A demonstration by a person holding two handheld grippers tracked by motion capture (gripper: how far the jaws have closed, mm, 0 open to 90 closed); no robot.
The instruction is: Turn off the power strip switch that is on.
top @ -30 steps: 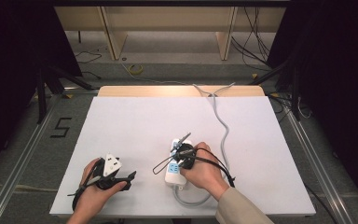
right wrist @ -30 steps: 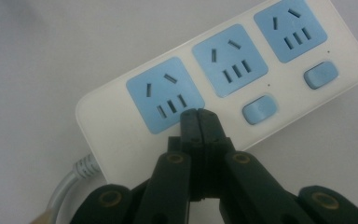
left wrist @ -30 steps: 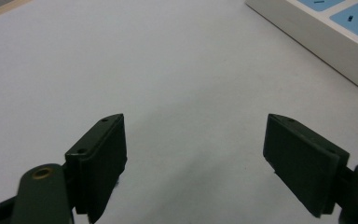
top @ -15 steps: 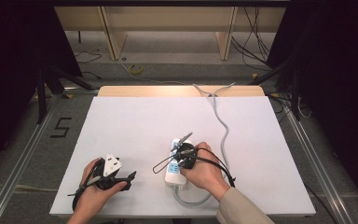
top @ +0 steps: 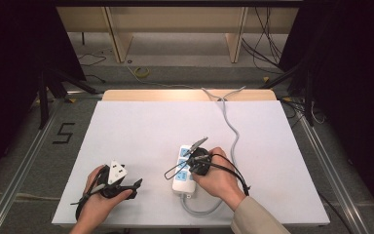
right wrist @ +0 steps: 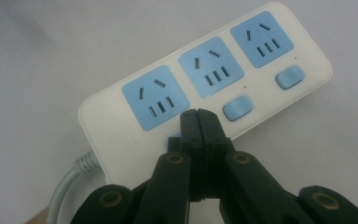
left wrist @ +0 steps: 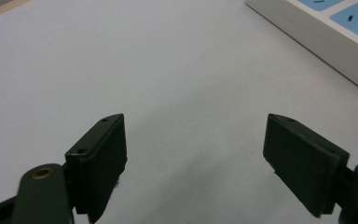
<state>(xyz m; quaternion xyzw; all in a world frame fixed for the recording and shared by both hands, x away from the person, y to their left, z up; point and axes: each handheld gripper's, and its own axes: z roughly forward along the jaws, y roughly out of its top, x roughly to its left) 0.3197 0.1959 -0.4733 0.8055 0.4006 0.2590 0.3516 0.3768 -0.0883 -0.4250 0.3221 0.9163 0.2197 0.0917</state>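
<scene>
Right gripper view: the right gripper [right wrist: 198, 116] has its fingers pressed together, tips over the near switch of the white power strip [right wrist: 116, 116]. Left of the strip on the counter [top: 141, 131], the left gripper [left wrist: 196, 158] rests with fingers spread, empty.

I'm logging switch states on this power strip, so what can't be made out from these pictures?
- Nearest switch: in the right gripper view the shut right tongs cover most of it, so its position and any contact are unclear.
- Power strip: the left gripper view's edges cut it off.
- Switches in the high view: too small, and the right hand overlaps the strip.
- Grey cord: its far end drops past the table edge.
</scene>
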